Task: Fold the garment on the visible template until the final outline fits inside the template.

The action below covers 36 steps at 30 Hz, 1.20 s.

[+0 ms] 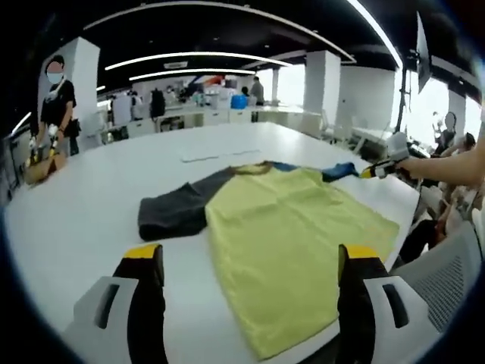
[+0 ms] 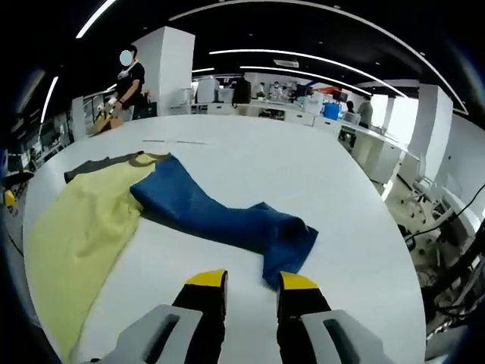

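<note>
A yellow shirt [image 1: 288, 227] lies flat on the white table [image 1: 91, 197]. Its dark grey sleeve [image 1: 174, 208] is spread out to the left. Its blue sleeve [image 2: 220, 216] stretches across the table toward my right gripper [image 2: 252, 282]. That gripper's jaws stand a narrow gap apart with bare table between them, and the cuff's end lies just at their tips. In the left gripper view, a hand holds the right gripper [image 1: 377, 171] at the blue sleeve's end [image 1: 339, 171]. My left gripper [image 1: 250, 262] is wide open above the shirt's near hem, holding nothing.
Faint line marks [image 1: 212, 155] lie on the table beyond the collar. A person [image 1: 57, 98] stands at the far left end of the table. A grey mesh chair [image 1: 447, 280] is at the right edge. Desks and people fill the office behind.
</note>
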Each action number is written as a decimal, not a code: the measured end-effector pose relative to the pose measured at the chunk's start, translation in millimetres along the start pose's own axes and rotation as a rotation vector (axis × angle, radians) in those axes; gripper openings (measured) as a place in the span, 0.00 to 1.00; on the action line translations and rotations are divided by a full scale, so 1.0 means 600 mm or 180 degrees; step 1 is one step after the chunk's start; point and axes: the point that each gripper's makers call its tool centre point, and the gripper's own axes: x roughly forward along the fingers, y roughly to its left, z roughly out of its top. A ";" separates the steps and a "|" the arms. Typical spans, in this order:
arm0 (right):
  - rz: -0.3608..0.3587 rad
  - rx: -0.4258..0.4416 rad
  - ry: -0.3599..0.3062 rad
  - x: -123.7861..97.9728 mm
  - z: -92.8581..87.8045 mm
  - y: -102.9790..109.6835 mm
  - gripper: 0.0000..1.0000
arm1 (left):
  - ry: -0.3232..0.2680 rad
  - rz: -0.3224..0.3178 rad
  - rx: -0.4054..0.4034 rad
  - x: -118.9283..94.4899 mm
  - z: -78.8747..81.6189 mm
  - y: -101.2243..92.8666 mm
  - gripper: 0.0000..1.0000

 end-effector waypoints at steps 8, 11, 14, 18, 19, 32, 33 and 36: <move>-0.0107 0.0065 0.0082 0.013 -0.011 -0.019 0.08 | 0.0103 0.0061 -0.0050 -0.001 -0.011 0.008 0.88; -0.0178 0.0052 0.0083 0.014 -0.010 -0.028 0.03 | 0.0150 0.0094 -0.0097 -0.002 -0.016 0.014 0.85; -0.0212 0.0057 0.0068 0.014 -0.009 -0.031 0.00 | 0.0145 0.0095 -0.0118 -0.002 -0.017 0.015 0.85; -0.0248 0.0082 0.0043 0.006 -0.008 -0.035 0.00 | 0.0142 0.0090 -0.0117 -0.001 -0.015 0.014 0.85; -0.0251 0.0095 0.0038 0.003 -0.007 -0.035 0.00 | 0.0139 0.0093 -0.0128 -0.001 -0.015 0.015 0.85; -0.0343 0.0067 -0.0146 -0.073 0.017 -0.037 0.00 | 0.0189 0.0041 -0.0131 0.006 -0.027 0.004 0.84; -0.0353 0.0063 -0.0163 -0.081 0.022 -0.037 0.00 | 0.0190 0.0037 -0.0133 0.006 -0.027 0.004 0.84; -0.0394 0.0040 -0.0182 -0.100 0.033 -0.041 0.00 | 0.0223 0.0017 -0.0114 0.005 -0.031 0.003 0.84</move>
